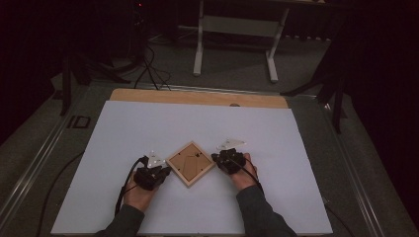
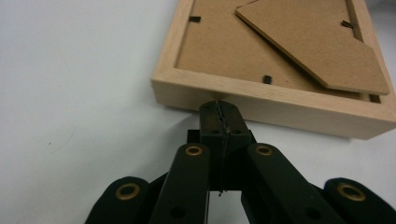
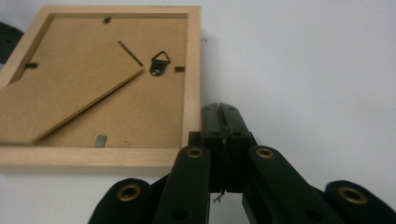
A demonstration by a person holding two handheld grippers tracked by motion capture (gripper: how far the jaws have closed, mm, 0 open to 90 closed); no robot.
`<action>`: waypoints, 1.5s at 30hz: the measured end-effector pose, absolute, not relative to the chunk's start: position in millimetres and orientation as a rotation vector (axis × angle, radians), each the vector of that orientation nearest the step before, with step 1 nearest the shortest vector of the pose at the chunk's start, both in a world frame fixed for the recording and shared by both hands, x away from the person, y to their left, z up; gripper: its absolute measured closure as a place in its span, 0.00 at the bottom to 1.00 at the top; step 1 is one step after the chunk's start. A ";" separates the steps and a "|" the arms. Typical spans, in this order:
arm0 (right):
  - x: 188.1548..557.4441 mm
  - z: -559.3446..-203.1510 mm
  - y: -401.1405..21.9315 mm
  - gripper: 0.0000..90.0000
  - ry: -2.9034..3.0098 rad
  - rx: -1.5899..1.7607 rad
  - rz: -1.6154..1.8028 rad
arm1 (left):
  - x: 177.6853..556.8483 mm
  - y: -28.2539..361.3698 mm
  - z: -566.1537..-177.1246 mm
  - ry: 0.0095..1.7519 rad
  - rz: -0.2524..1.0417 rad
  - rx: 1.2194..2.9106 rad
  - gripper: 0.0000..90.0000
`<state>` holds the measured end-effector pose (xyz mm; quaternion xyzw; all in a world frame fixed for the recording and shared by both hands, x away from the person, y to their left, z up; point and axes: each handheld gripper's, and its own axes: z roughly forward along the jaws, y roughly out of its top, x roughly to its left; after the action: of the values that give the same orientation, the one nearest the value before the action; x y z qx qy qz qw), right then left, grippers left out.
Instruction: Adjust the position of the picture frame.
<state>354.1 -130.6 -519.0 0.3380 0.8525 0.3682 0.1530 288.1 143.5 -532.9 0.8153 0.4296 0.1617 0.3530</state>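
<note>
A small wooden picture frame (image 1: pixel 190 163) lies face down on the white table, turned like a diamond, its brown backing board and stand leg up. My left gripper (image 1: pixel 165 171) rests at the frame's left corner, jaws shut with nothing between them; in the left gripper view its tips (image 2: pixel 219 108) touch the frame's light wooden edge (image 2: pixel 280 105). My right gripper (image 1: pixel 215 158) sits at the frame's right corner, also shut and empty. In the right gripper view its tips (image 3: pixel 220 110) lie beside the frame's side rail (image 3: pixel 191 79), near the metal hanger (image 3: pixel 161 62).
The white sheet (image 1: pixel 148 128) covers a wooden tabletop (image 1: pixel 197 97). Beyond the far edge stand a white table base (image 1: pixel 234 39) and cables (image 1: pixel 150 69) on a dark floor. A person's hands (image 1: pixel 141 197) enter from the bottom edge.
</note>
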 end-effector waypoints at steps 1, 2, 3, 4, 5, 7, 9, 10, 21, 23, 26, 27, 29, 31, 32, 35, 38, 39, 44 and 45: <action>354.1 -519.0 -130.6 1.00 2.445 0.969 1.056 | 288.1 143.5 -532.9 1.111 0.418 2.109 1.00; 351.8 -519.1 -130.3 1.00 2.449 0.962 1.054 | 287.8 141.5 -534.0 1.109 0.414 2.117 1.00; 351.8 -519.1 -130.3 1.00 2.449 0.962 1.054 | 287.8 141.5 -534.0 1.109 0.414 2.117 1.00; 349.7 -519.0 -130.5 1.00 2.452 0.955 1.055 | 287.2 140.1 -534.1 1.106 0.417 2.120 1.00; 349.7 -519.0 -130.5 1.00 2.452 0.955 1.055 | 287.2 140.1 -534.1 1.106 0.417 2.120 1.00; 348.2 -518.9 -131.0 1.00 2.456 0.953 1.054 | 286.3 138.6 -534.0 1.101 0.411 2.121 1.00; 347.3 -518.8 -131.5 1.00 2.459 0.955 1.060 | 284.7 137.0 -534.1 1.087 0.398 2.127 1.00; 346.2 -518.6 -132.0 1.00 2.466 0.951 1.062 | 281.9 134.7 -533.9 1.072 0.400 2.139 1.00; 340.0 -518.6 -133.8 1.00 2.475 0.967 1.071 | 280.6 132.4 -534.2 1.102 0.401 2.120 1.00; 333.9 -518.7 -133.3 1.00 2.466 0.974 1.068 | 281.0 131.3 -534.1 1.122 0.418 2.105 1.00; 325.6 -520.4 -135.6 1.00 2.444 1.002 1.090 | 283.9 130.3 -534.8 1.125 0.432 2.101 1.00; 325.6 -520.4 -135.6 1.00 2.444 1.002 1.090 | 283.9 130.3 -534.8 1.125 0.432 2.101 1.00; 323.4 -520.8 -137.0 1.00 2.440 1.009 1.096 | 287.0 128.2 -535.0 1.122 0.458 2.104 1.00; 322.5 -520.9 -137.3 1.00 2.437 1.012 1.096 | 293.1 127.8 -535.1 1.125 0.465 2.100 1.00; 322.2 -521.4 -138.0 1.00 2.433 1.013 1.102 | 299.1 128.5 -535.8 1.126 0.466 2.094 1.00; 322.3 -522.0 -137.8 1.00 2.425 1.018 1.108 | 301.4 129.0 -536.5 1.128 0.467 2.085 1.00; 323.7 -523.0 -136.9 1.00 2.405 1.043 1.119 | 301.5 130.4 -536.2 1.127 0.446 2.085 1.00; 324.0 -523.4 -136.5 1.00 2.398 1.054 1.126 | 300.8 130.6 -535.6 1.128 0.439 2.088 1.00; 322.4 -523.7 -136.4 1.00 2.395 1.048 1.124 | 294.2 129.6 -536.0 1.125 0.429 2.092 1.00; 320.2 -523.8 -137.6 1.00 2.400 1.032 1.124 | 287.6 128.0 -536.6 1.116 0.425 2.117 1.00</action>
<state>320.2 -137.6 -523.8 0.3590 0.8345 0.3910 0.1482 287.6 128.0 -536.6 0.8166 0.4303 0.1640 0.3479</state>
